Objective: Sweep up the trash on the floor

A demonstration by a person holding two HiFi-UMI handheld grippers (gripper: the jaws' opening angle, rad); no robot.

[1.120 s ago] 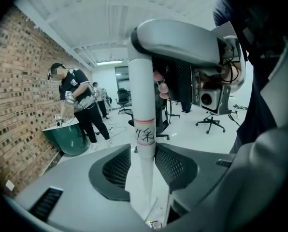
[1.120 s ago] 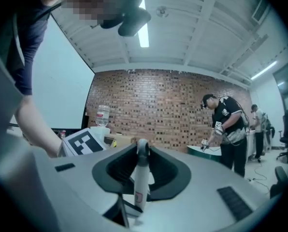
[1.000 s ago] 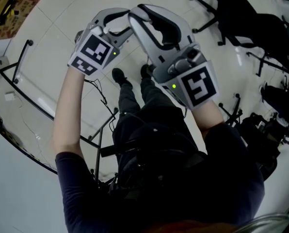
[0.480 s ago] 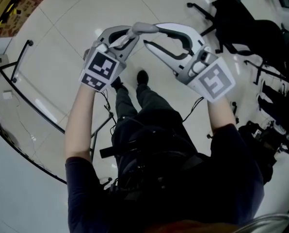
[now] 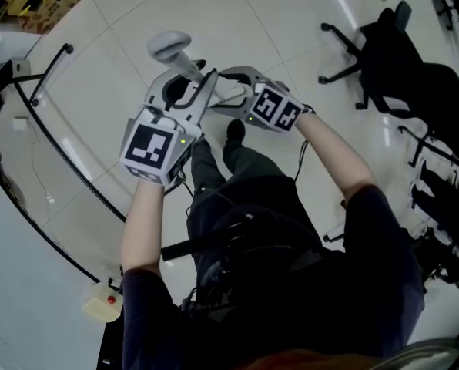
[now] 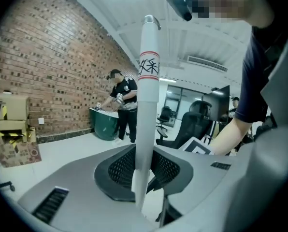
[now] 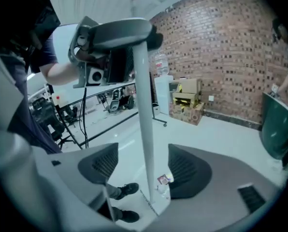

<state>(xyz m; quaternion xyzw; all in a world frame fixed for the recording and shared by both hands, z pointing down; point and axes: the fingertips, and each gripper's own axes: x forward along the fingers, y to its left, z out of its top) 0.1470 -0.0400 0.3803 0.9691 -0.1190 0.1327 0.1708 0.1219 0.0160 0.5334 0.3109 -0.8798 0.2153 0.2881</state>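
A white pole handle (image 6: 148, 81) with a red band and a grey cap (image 5: 170, 45) stands upright. My left gripper (image 5: 189, 83) has just closed and is shut on it, its pads (image 6: 120, 168) pressing the shaft. My right gripper (image 5: 226, 91) sits close to the right of the left one. Its jaws have just been opening and stand wide. In the right gripper view the pole (image 7: 145, 129) runs between those jaws (image 7: 143, 173) without touching either pad. A small crumpled wrapper (image 7: 163, 180) lies on the white floor by the pole's foot.
The person's black shoes (image 7: 127, 190) are near the pole's base. Black office chairs (image 5: 391, 60) stand at the right and a black-framed rail (image 5: 52, 153) at the left. Cardboard boxes (image 7: 187, 105) line a brick wall. Another person (image 6: 122, 105) stands at a green bin.
Both grippers have moved down, away from the head camera. The right one dropped furthest and its jaws spread wide. The left jaws closed on the pole, whose grey cap now shows above them.
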